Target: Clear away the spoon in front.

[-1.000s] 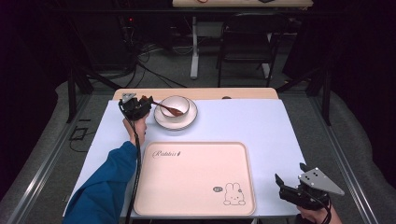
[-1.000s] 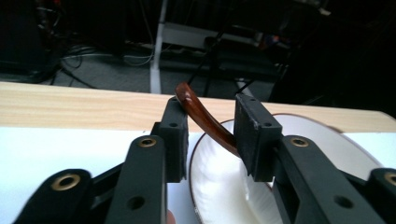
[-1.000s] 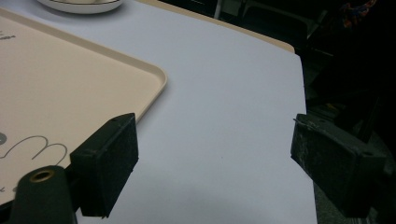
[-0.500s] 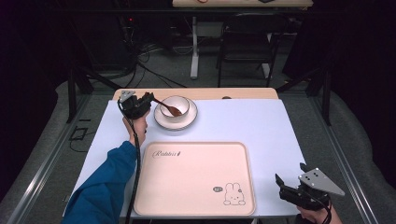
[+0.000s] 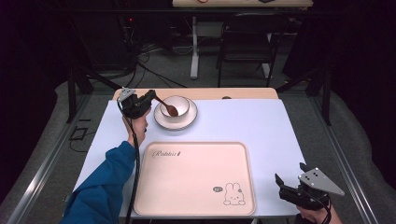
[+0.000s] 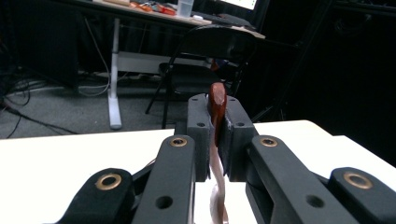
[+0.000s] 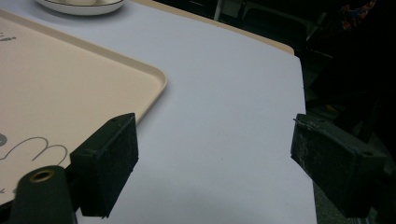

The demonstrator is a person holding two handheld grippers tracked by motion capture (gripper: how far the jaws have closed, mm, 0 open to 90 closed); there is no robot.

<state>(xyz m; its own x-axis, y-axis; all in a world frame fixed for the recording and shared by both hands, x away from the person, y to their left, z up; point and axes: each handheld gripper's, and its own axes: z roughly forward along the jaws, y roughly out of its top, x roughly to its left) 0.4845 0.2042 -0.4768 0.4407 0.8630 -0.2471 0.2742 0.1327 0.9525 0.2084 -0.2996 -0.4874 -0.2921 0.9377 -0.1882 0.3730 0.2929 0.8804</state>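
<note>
Near the desk's far left corner, the left gripper (image 5: 148,99) is clamping a brown spoon (image 5: 167,107) by its handle, the scoop lying in the bowl (image 5: 180,103) on a saucer (image 5: 161,120). The right gripper (image 5: 292,187) is idling spread wide at the near right corner, beside the tray (image 5: 196,175). A careless lift could be tipping the bowl.

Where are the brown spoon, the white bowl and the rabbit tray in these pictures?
Brown spoon (image 5: 172,110): high view, on its scoop, over the bowl.
White round bowl (image 5: 182,103): high view, on its inner wall.
Beige rectangular tray with rabbit drawing (image 5: 196,182): high view, on its bare middle.
</note>
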